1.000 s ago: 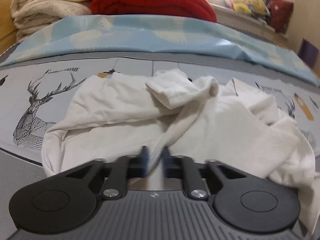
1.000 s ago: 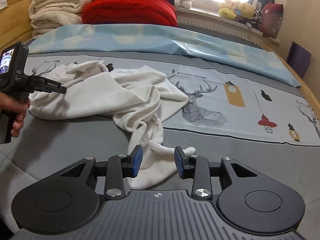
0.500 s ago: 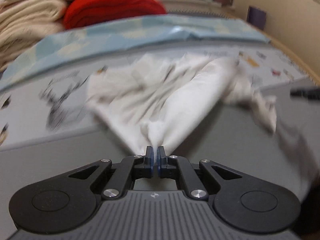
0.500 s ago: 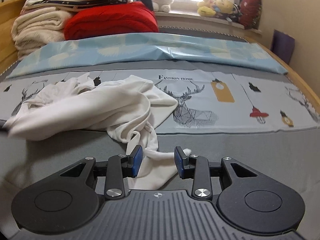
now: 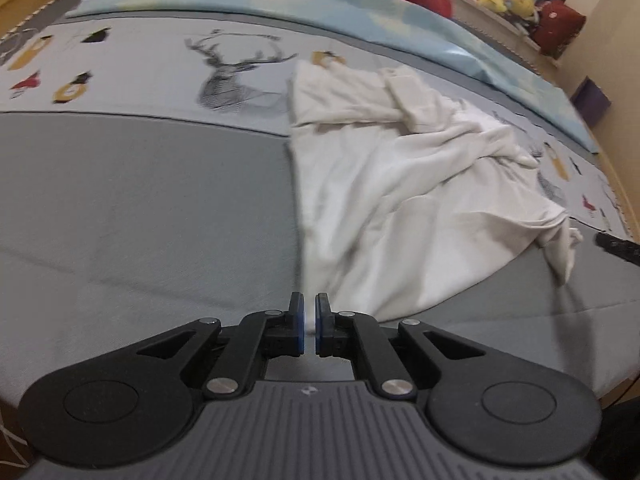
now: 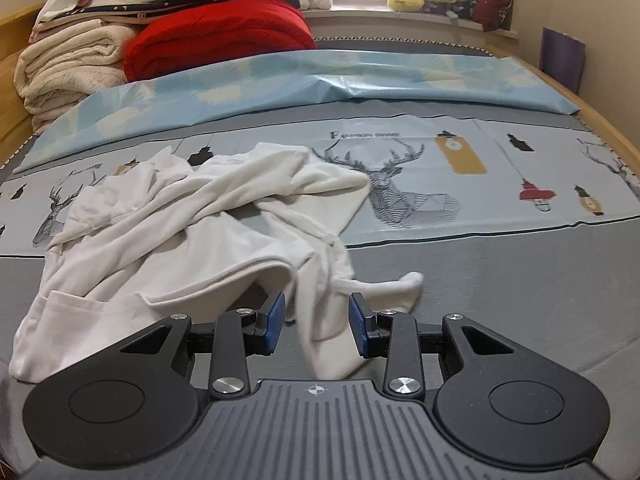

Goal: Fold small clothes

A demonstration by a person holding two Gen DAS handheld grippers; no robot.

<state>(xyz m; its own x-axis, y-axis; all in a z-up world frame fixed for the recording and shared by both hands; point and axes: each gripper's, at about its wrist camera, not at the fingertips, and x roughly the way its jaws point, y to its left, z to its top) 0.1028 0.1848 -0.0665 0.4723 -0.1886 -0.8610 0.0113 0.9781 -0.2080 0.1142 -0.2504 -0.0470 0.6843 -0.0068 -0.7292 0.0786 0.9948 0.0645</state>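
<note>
1. The crumpled white cotton garment (image 5: pixel 404 200) lies on the bed's grey sheet with a deer-print band (image 5: pixel 140 184), spreading from the middle toward 2 o'clock in the left wrist view.
2. The left tool (image 5: pixel 309 322) has its jaws nearly together and just starting to part; a thin white edge seems pinched between the blue pads, though blur makes this uncertain.
3. Open grey sheet runs from 9 to 11 o'clock of the garment's straight left edge.
4. The right tool (image 6: pixel 316 322) stands partly open, and a hanging strip of the garment lies between its pads without being pressed.
5. Bare sheet fills 1 to 4 o'clock there, out to the bed's wooden side rail (image 6: pixel 600 116).
</note>
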